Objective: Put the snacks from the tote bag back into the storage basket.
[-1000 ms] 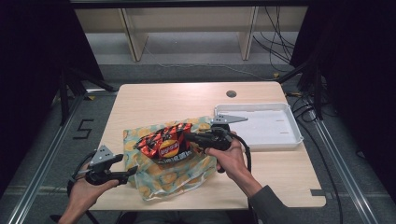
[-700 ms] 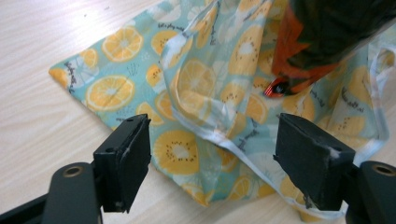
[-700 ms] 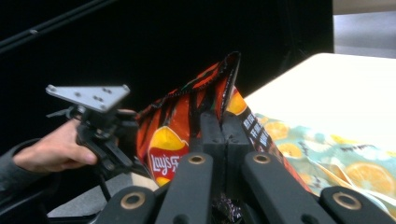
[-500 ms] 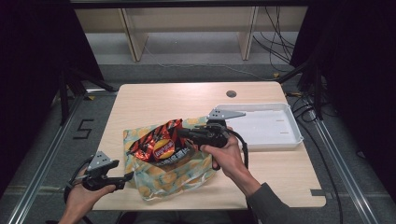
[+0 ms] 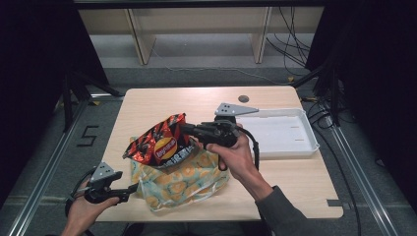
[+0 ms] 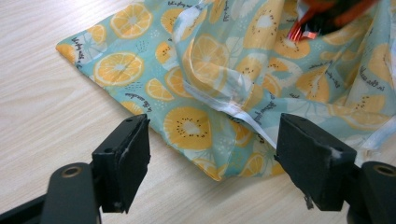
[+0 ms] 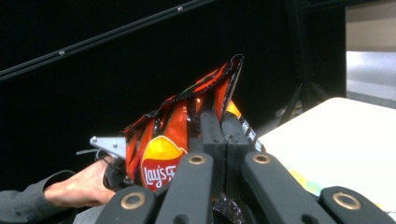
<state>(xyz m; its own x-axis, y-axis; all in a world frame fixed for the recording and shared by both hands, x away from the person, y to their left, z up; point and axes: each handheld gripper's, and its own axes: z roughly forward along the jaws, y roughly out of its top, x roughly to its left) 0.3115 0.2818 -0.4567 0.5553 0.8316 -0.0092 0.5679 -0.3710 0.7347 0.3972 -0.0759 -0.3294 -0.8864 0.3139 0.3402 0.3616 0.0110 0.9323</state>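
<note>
Pinching the chip bag [image 5: 160, 145] with my right gripper [image 5: 189, 131]: fingers [image 7: 212, 135] pressed together on its foil, at one edge. Bag hangs clear of the tabletop [image 5: 162, 101], above the fruit-print cloth bag [image 5: 184, 182], tilted, logo side toward the high view. My left gripper [image 5: 132, 187] sits low at the tabletop's near-left edge, fingers [image 6: 123, 161] spread wide, empty, the cloth bag's corner lying between them without contact. White tray [image 5: 307, 135] to the right.
</note>
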